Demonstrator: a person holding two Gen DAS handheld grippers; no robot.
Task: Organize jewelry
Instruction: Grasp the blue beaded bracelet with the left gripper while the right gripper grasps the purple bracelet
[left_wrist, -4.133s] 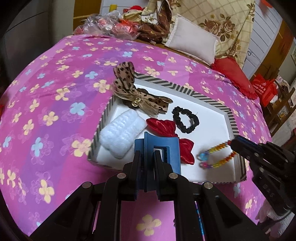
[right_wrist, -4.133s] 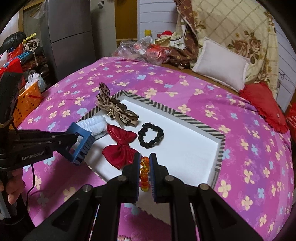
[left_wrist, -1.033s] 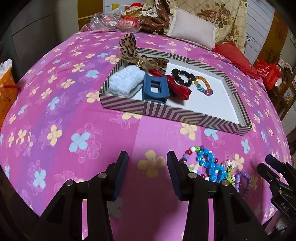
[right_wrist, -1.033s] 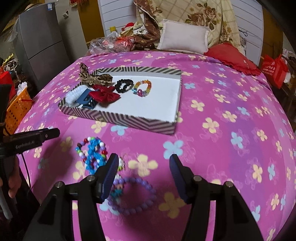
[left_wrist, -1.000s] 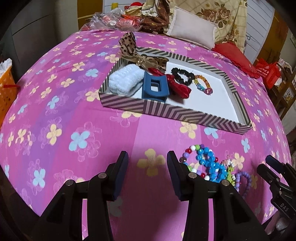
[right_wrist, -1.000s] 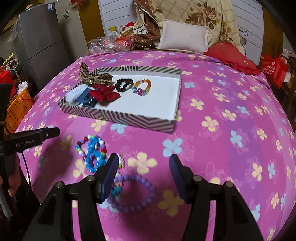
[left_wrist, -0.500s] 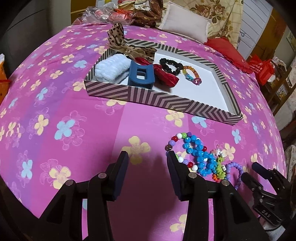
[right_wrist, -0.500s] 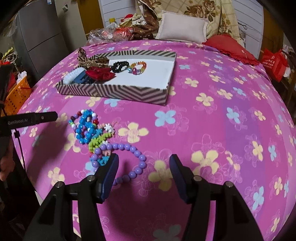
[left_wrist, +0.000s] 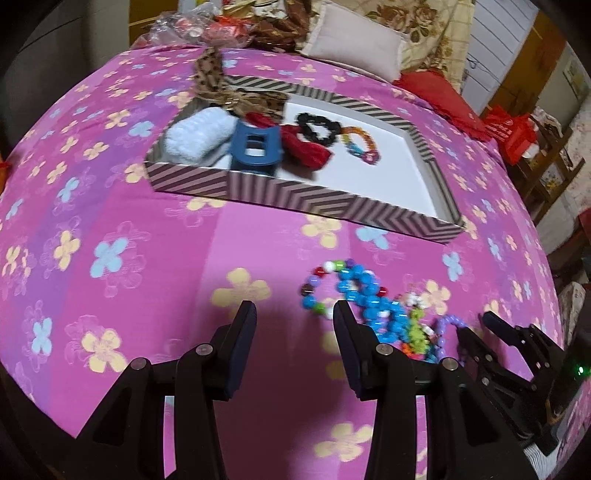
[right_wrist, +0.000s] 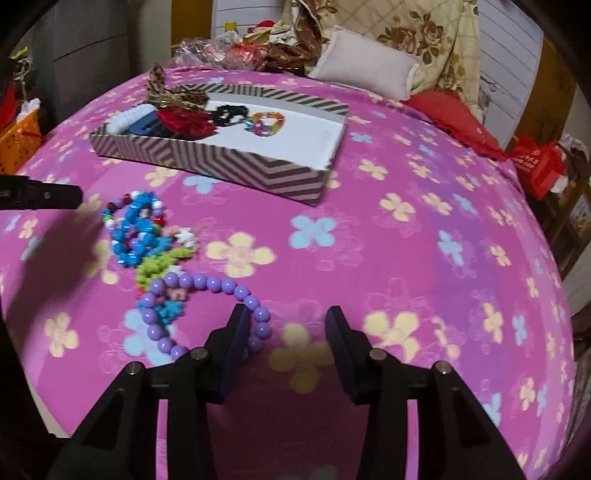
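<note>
A striped box (left_wrist: 303, 201) (right_wrist: 207, 155) on the pink flowered bed holds a blue claw clip (left_wrist: 255, 147), a red bow (left_wrist: 306, 147), a black scrunchie (left_wrist: 317, 127), a rainbow bead bracelet (left_wrist: 364, 146) (right_wrist: 267, 123), a white fluffy piece (left_wrist: 197, 134) and a leopard bow (left_wrist: 221, 85). Loose bead bracelets lie in front of it: blue (left_wrist: 365, 301) (right_wrist: 136, 230), green (right_wrist: 162, 266), purple (right_wrist: 218, 291). My left gripper (left_wrist: 293, 325) is open and empty, just left of the blue beads. My right gripper (right_wrist: 284, 325) is open and empty, its left finger beside the purple bracelet.
A pale pillow (right_wrist: 365, 70), a red cushion (right_wrist: 454, 118) and a pile of clothes and bags (right_wrist: 251, 50) lie at the bed's far end. An orange basket (right_wrist: 18, 136) stands left of the bed. The bed's near edge is right under both grippers.
Both grippers let go of the blue clip and the rainbow bracelet, which now lie in the box. They drew back toward the loose beads and have come lower and closer to them.
</note>
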